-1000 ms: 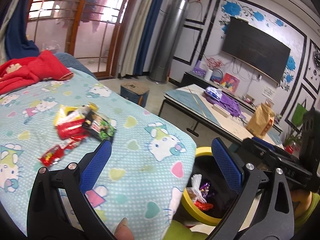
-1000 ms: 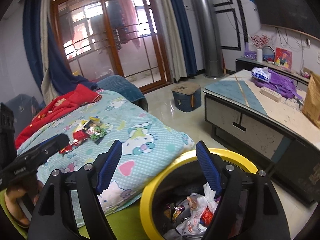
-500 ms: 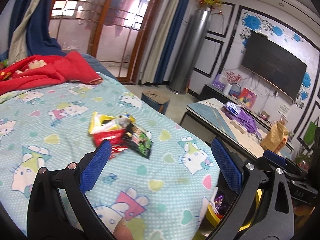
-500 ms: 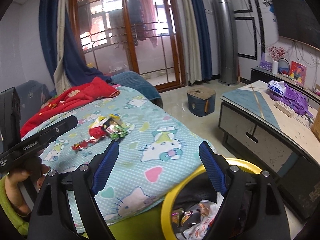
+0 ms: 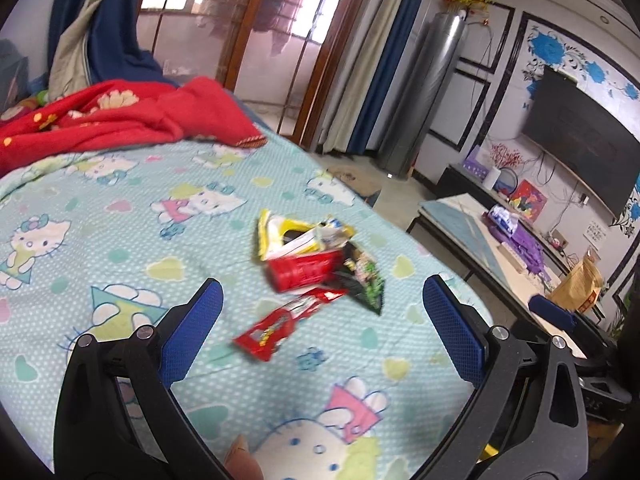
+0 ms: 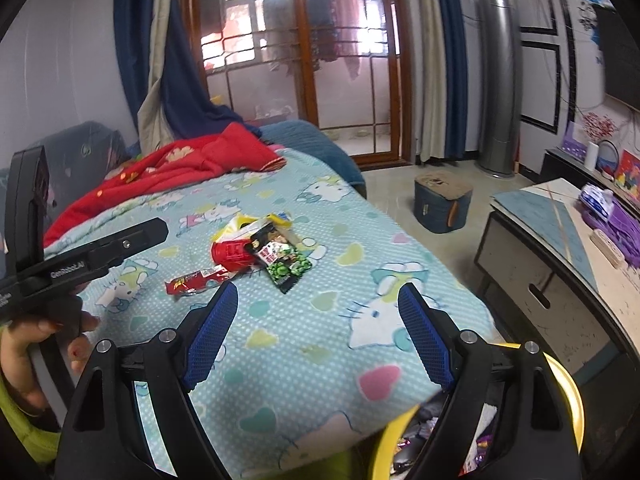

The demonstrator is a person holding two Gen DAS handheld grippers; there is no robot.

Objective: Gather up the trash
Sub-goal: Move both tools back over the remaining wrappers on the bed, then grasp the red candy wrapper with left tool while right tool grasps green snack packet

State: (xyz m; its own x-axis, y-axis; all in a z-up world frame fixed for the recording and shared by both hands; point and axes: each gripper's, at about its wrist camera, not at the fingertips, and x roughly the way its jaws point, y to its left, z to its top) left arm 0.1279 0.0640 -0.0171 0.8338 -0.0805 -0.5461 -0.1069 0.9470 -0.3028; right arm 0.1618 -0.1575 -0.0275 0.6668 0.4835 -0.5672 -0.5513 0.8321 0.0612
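Both sets of blue-padded fingers stand wide apart w/ nothing between them: left gripper (image 5: 322, 334) and right gripper (image 6: 318, 334) are both empty, aimed down at the bed.

Trash is a small heap of wrappers mid-bed on the pale blue cartoon-cat bedsheet (image 5: 120, 208): long red snack sachet (image 5: 280, 326) nearest the left fingers, crumpled red packet (image 5: 304, 270) just behind it, black-and-green pea packet (image 6: 282, 262) to its right, yellow-and-white torn wrapper (image 5: 288, 234) at the back. Pieces overlap/touch.

Step in hand, prob.: reach for next wrapper. Best bet is the red sachet, since it lies apart at the front edge of the heap. Come in low, straddle its narrow width, press lightly into the sheet so the thin film bunches up, then close. Avoid pinching fabric.

Yellow-rimmed black waste bin (image 6: 564, 384) sits at the bed's edge, mostly blocked by the right gripper; contents barely visible. Left view is motion-blurred, so wrapper print is unreadable. Can't tell if more trash hides under the heap or the red blanket (image 6: 180, 168).
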